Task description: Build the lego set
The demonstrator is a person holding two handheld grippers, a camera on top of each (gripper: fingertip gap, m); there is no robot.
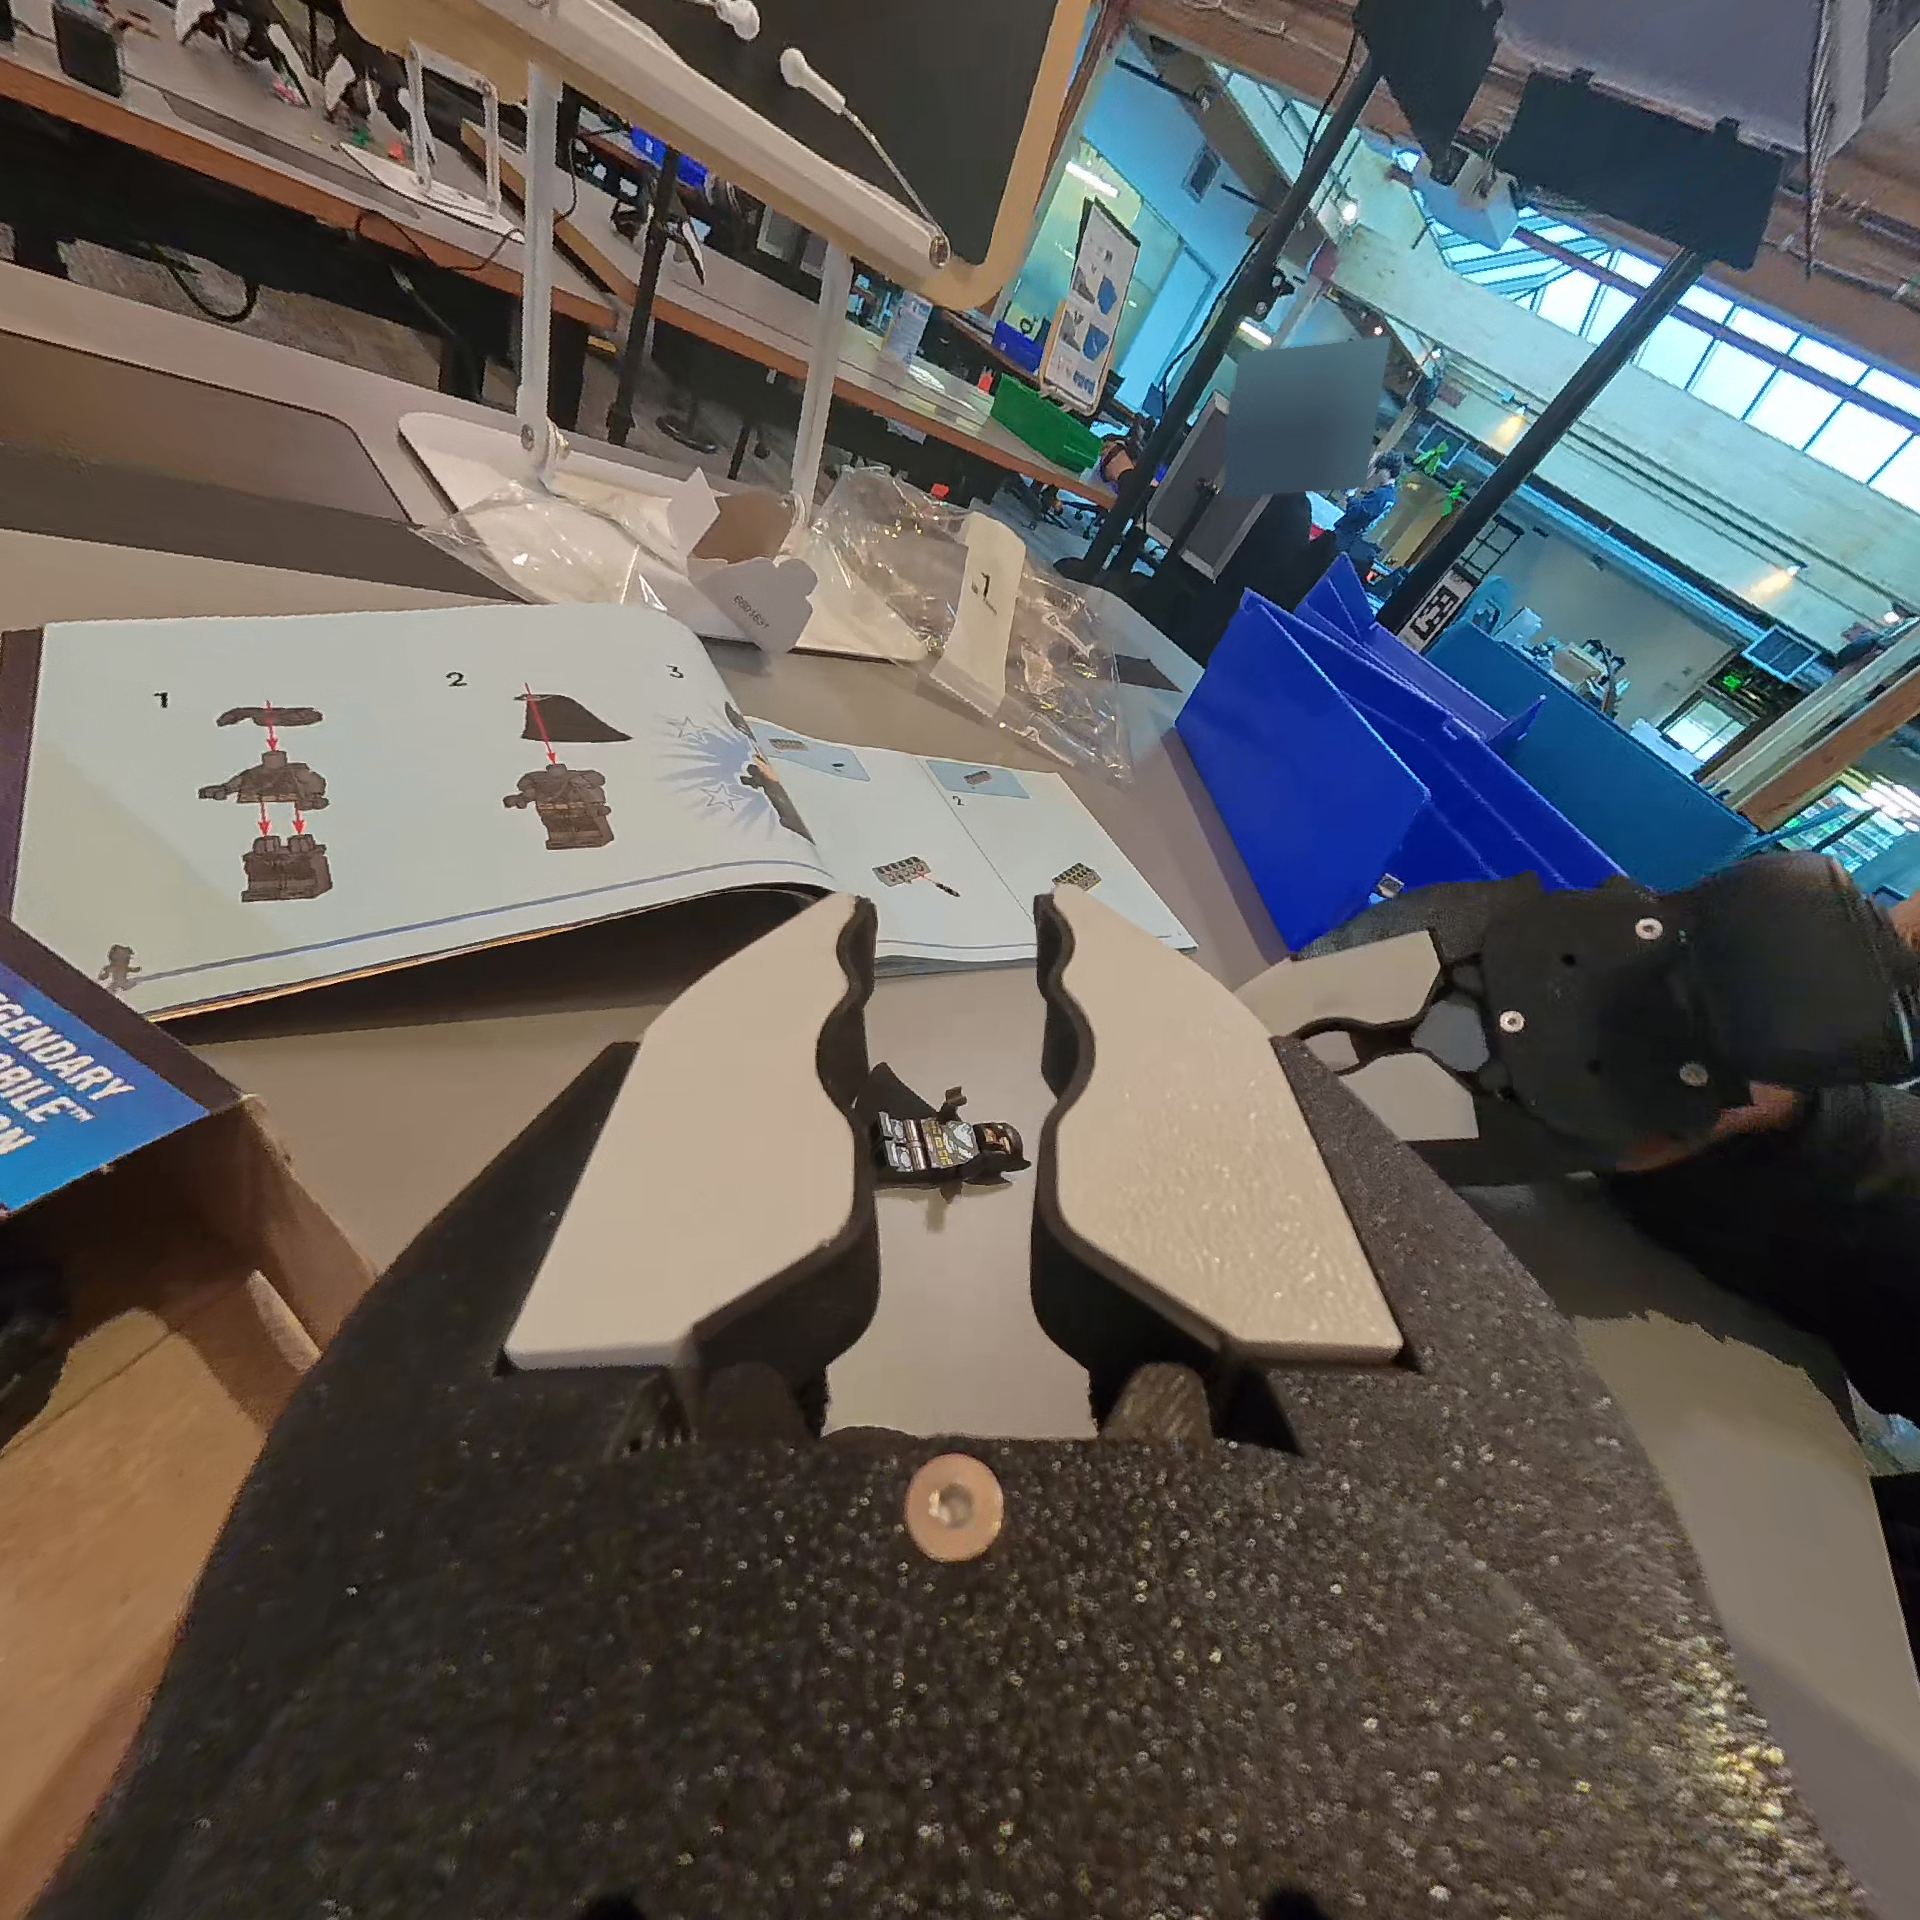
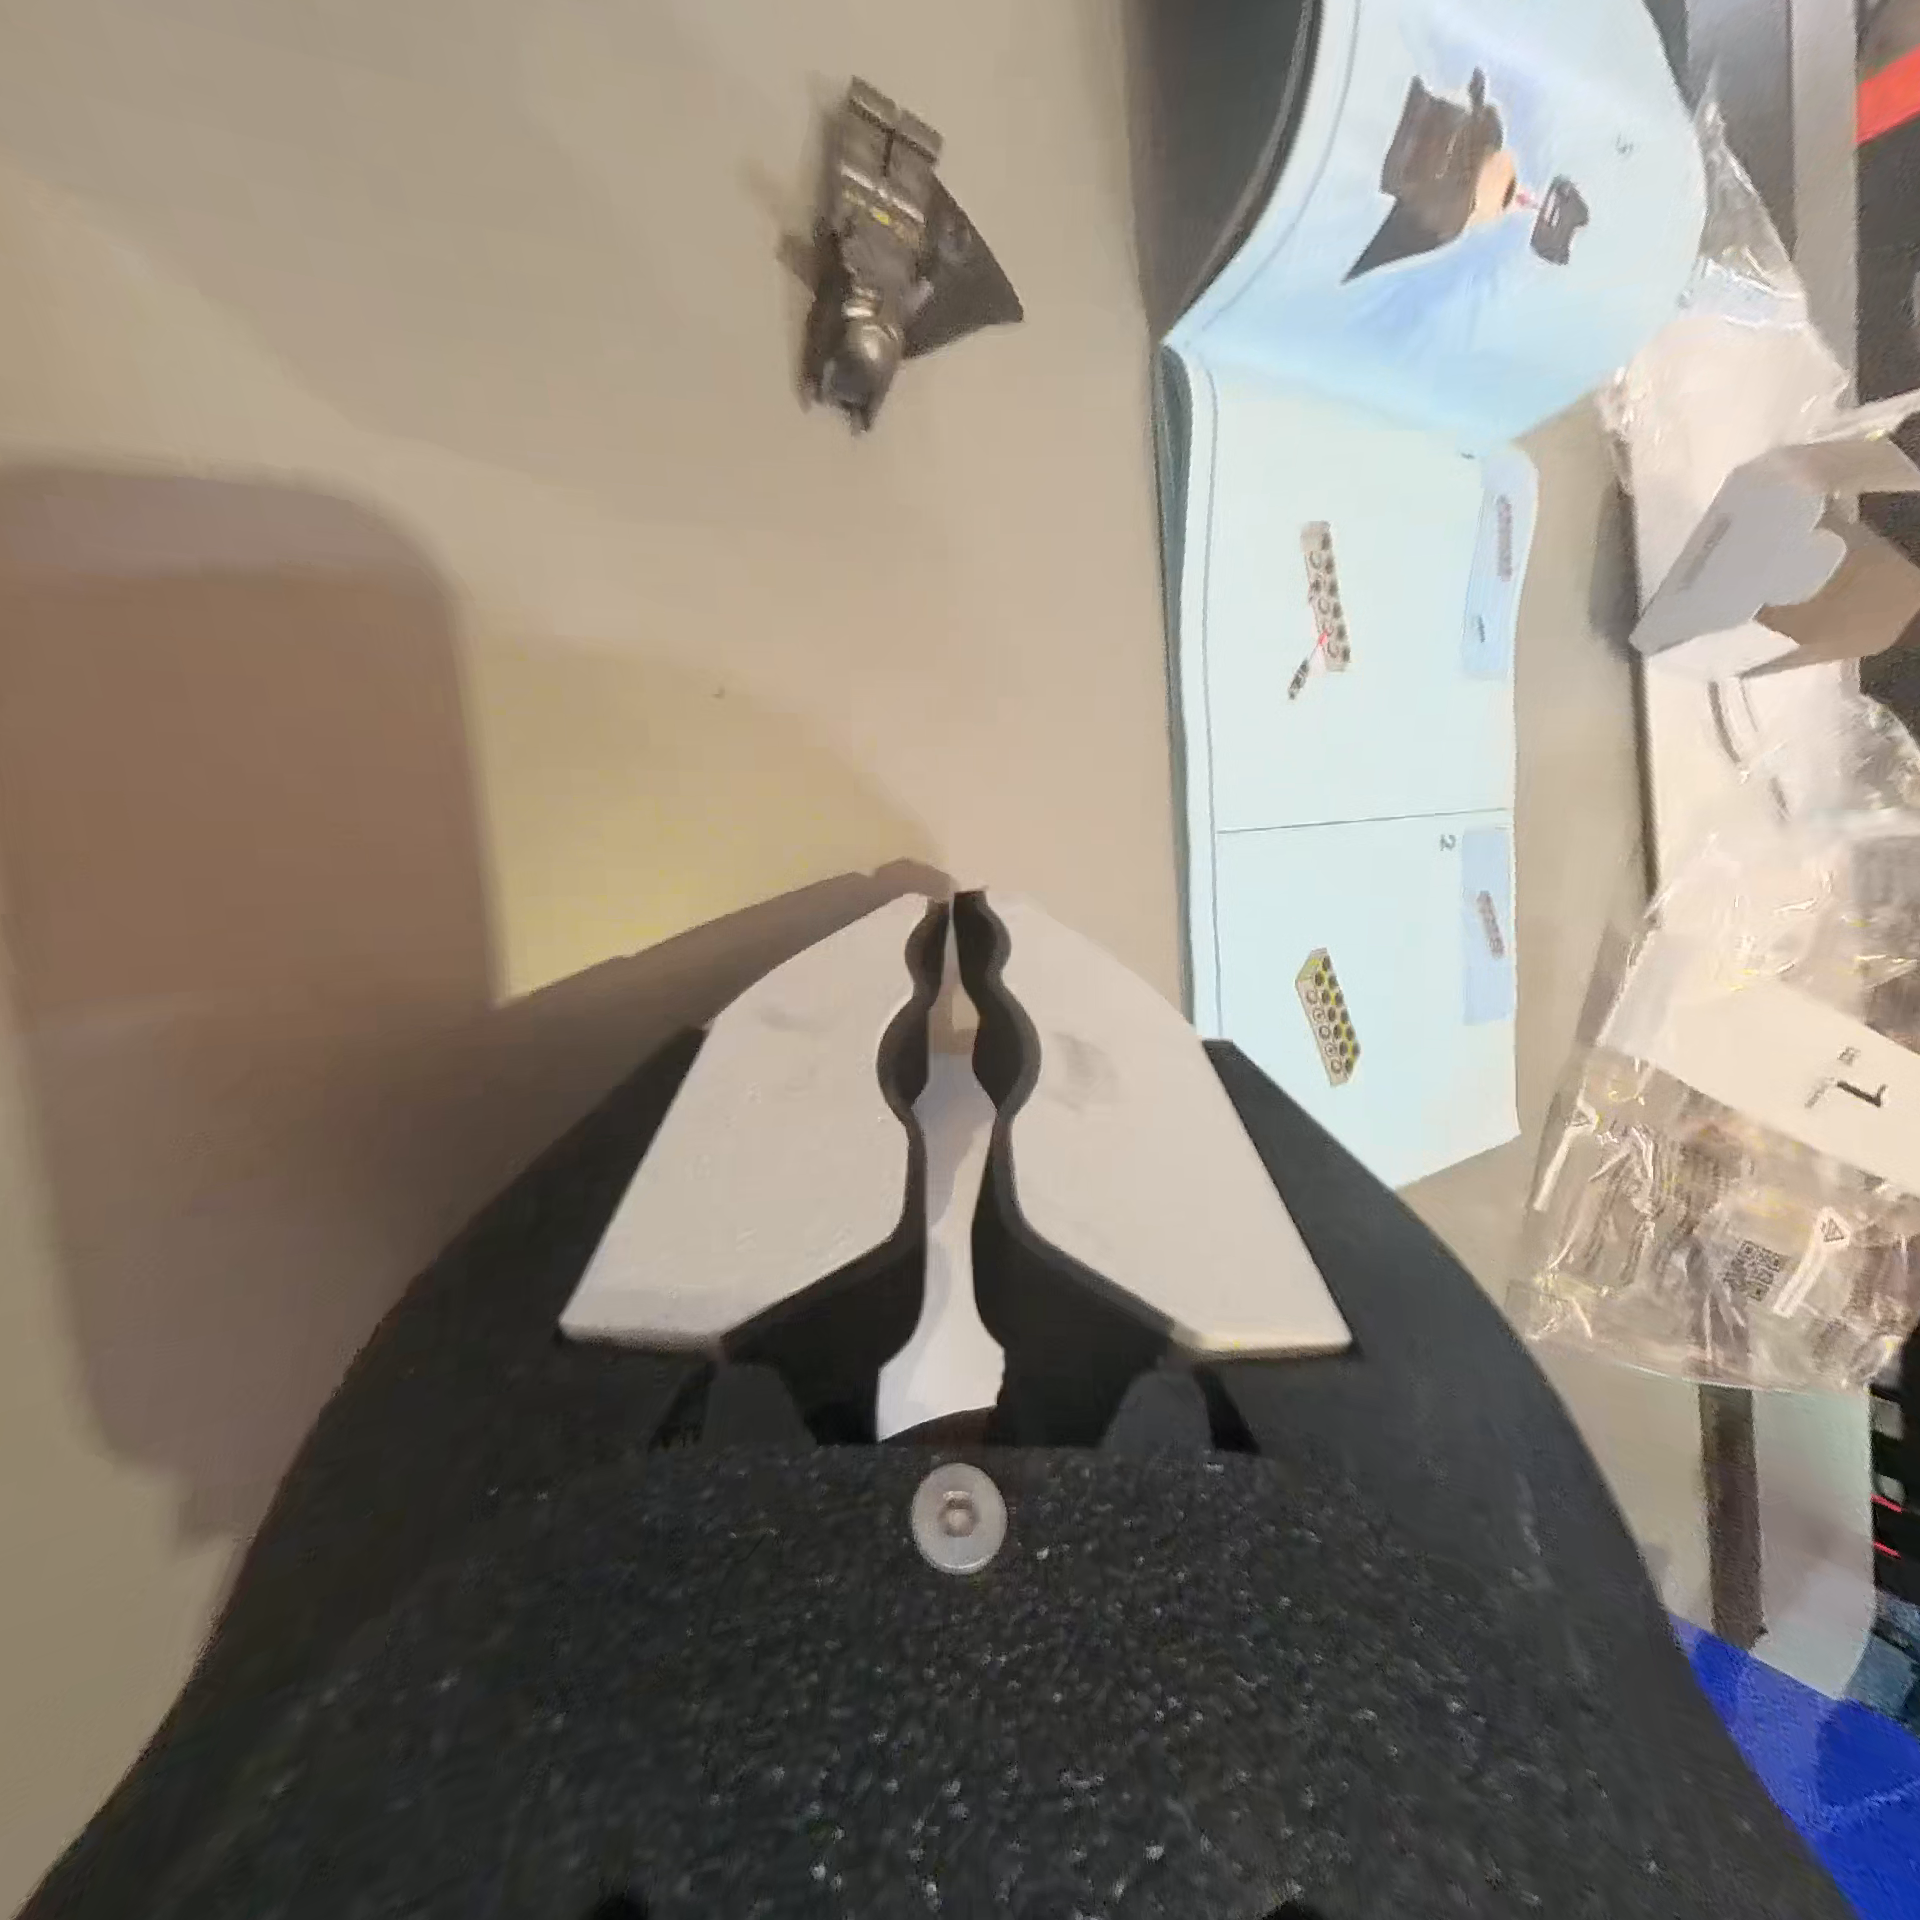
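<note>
Dark minifigure (image 1: 940, 1138) lying flat on the grey table (image 1: 364, 1091), just below the middle of the left wrist frame; legs, torso, cape and head joined, as far as can be told. Appears again in the upper middle of the right wrist frame (image 2: 883, 249), blurred, alone on bare tabletop. Open instruction booklet (image 1: 416, 790) spread across the left and centre behind it, showing pictures of a figure being put together and, on the facing page, small studded parts. Clear bags (image 2: 1714, 1195) at the right edge of the right wrist frame, filled with small pieces; sealed or opened, cannot tell. No loose bricks to be seen on the table.

Left gripper (image 1: 951, 914): fingers (image 1: 727, 1091) spread well apart, nothing pinched. Minifigure seen in the gap between them, down on the table, touched by neither pad.

Right gripper (image 2: 951, 904): fingers (image 2: 790, 1122) pressed together at the tips, only a thin wavy slit farther back; nothing seen between them at the tips. Hovers over bare table, well short of the minifigure, booklet just to its right. Also in the left wrist frame at the right edge, beside a blue bin (image 1: 1351, 790).

Cardboard box (image 1: 94, 1122) with a blue printed flap at the lower left; small white carton (image 1: 748, 582) at the upper middle.
</note>
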